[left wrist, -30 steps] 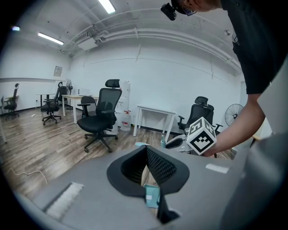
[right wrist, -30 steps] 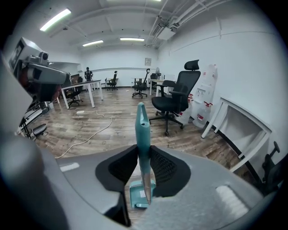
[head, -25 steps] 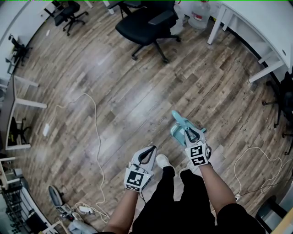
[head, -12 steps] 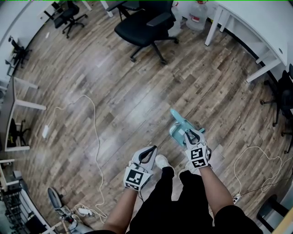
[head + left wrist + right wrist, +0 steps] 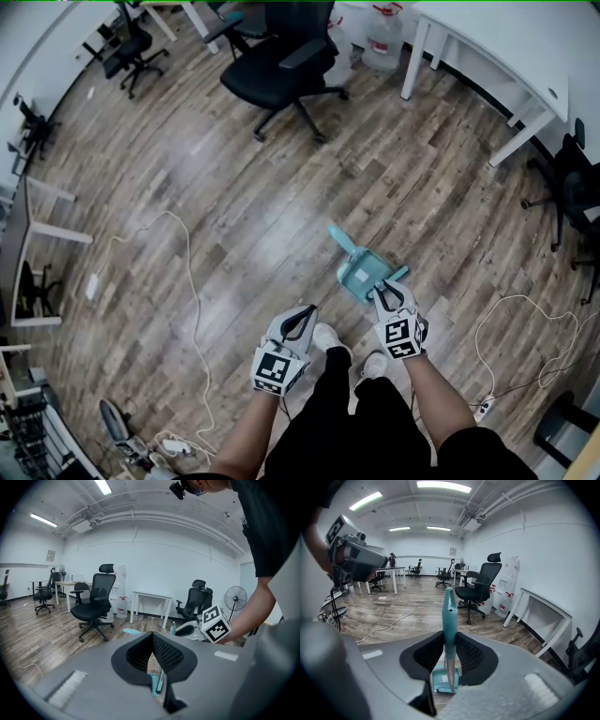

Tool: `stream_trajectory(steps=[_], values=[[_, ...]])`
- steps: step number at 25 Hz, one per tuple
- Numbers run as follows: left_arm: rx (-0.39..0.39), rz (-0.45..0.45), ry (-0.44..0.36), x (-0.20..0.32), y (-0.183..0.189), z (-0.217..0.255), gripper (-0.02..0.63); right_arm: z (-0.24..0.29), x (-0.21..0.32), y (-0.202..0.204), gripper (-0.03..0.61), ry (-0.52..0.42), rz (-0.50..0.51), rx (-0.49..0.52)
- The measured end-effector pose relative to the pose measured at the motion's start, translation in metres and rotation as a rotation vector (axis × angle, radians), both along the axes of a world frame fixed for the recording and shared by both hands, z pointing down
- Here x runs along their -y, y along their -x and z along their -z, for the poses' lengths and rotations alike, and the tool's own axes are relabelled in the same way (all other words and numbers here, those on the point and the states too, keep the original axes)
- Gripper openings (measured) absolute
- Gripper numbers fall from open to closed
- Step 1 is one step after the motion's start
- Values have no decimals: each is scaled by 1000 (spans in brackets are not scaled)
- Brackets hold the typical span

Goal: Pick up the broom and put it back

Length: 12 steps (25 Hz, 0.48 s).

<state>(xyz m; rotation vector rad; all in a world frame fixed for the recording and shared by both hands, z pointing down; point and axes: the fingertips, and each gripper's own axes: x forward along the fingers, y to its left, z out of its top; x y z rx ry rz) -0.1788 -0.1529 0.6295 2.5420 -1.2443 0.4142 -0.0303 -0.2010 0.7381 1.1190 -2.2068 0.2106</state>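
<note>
Broom (image 5: 361, 274) over wood floor (image 5: 234, 206); office chair (image 5: 281, 61), white desk (image 5: 497, 37) beyond.

**Floor stock, office room: count by kind**

- Grippers: 2, namely the left gripper (image 5: 307, 309) and the right gripper (image 5: 388, 289).
- Teal broom (image 5: 341, 241): 1.
- Black office chairs (image 5: 281, 61): 3 plain in the head view. Further dark shapes at the left edge are too small to count.
- White tables (image 5: 525, 56): 2, one at the upper right and one at the left edge.
- Water jugs (image 5: 380, 37): 2, side by side near the wall.
- White cables (image 5: 192, 281) on the floor: 2, one on each side of the person.
- White shoes (image 5: 328, 334): 2.
- Standing fan (image 5: 234, 598): 1, seen in the left gripper view.
- Ceiling light strips (image 5: 443, 485): 4, seen in the right gripper view.
</note>
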Motion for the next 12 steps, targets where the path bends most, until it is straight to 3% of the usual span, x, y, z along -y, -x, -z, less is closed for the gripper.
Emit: stream_trajectory(steps=[12], values=[[-4,23,-19,-36,-41,16,20,40,-45,-58,87,-40,-43,38]])
